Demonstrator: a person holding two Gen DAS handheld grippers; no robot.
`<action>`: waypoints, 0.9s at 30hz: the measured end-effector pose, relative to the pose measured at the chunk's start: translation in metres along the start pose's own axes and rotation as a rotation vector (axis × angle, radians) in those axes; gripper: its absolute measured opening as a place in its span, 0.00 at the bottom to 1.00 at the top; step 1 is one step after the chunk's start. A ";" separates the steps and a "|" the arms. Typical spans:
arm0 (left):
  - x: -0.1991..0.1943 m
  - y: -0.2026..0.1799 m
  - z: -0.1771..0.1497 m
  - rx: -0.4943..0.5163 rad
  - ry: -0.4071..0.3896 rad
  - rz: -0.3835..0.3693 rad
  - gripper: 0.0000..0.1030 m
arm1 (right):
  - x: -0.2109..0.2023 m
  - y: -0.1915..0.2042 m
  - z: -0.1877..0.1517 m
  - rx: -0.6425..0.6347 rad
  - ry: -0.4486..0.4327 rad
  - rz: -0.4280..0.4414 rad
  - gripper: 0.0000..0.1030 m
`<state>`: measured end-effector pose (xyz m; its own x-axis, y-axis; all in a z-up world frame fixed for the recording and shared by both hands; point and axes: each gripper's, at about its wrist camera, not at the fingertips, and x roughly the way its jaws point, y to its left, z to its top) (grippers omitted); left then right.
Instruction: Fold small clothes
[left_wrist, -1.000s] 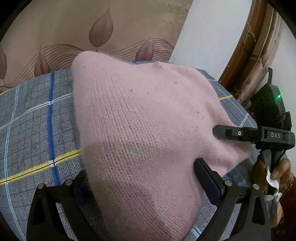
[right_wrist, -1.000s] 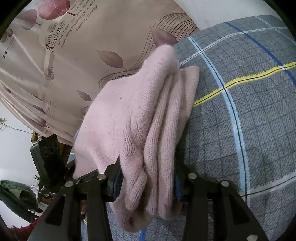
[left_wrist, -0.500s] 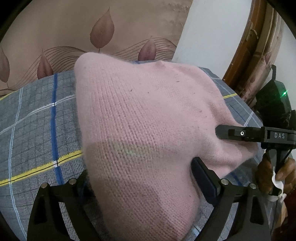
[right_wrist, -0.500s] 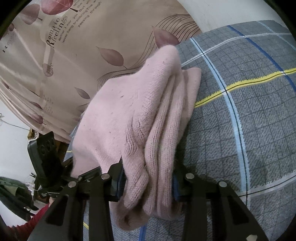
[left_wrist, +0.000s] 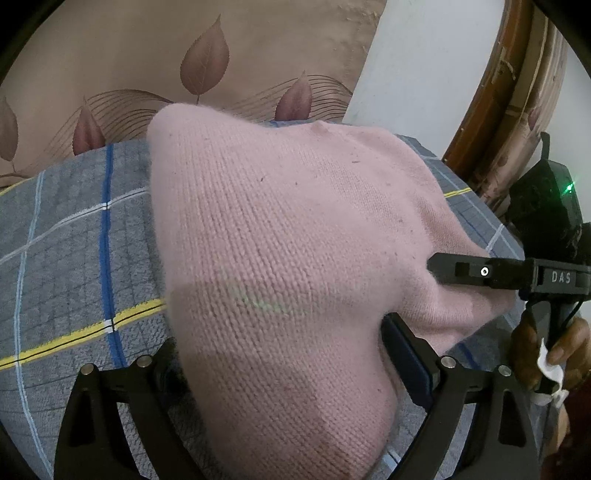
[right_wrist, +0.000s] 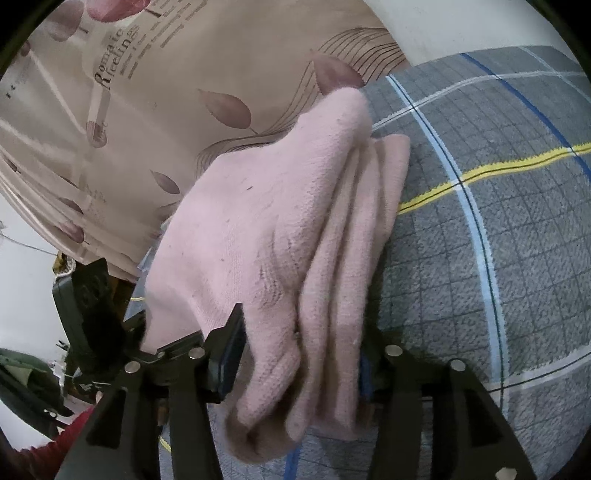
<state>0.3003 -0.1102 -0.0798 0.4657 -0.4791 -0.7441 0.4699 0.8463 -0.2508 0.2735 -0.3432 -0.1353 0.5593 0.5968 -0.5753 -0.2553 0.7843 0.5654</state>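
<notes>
Grippers both clamping pink knitted garment (left_wrist: 280, 266): left gripper (left_wrist: 291, 365) biting one bunched edge, right gripper (right_wrist: 299, 362) squeezing stacked folds. Carrying fold across grey plaid blanket (left_wrist: 74, 266), garment draping onto it. Next, prob: lowering, aligning edges w/ care, releasing. No containers visible.

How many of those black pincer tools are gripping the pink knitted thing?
2. The left gripper clamps the pink knit garment at its near edge; the right gripper pinches its bunched folds at the other side. None seems hidden.
</notes>
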 end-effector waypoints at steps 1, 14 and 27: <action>0.000 0.001 0.000 -0.001 0.003 -0.009 0.93 | 0.001 0.002 0.000 -0.008 0.000 -0.006 0.50; -0.006 0.013 0.008 -0.051 0.004 -0.069 0.51 | 0.003 -0.002 0.000 0.046 0.006 0.044 0.31; -0.050 0.021 0.002 -0.094 -0.015 -0.092 0.43 | -0.007 0.017 -0.009 0.104 0.007 0.139 0.29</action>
<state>0.2883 -0.0688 -0.0468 0.4352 -0.5584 -0.7063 0.4394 0.8164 -0.3747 0.2580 -0.3326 -0.1272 0.5183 0.7001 -0.4912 -0.2467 0.6723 0.6980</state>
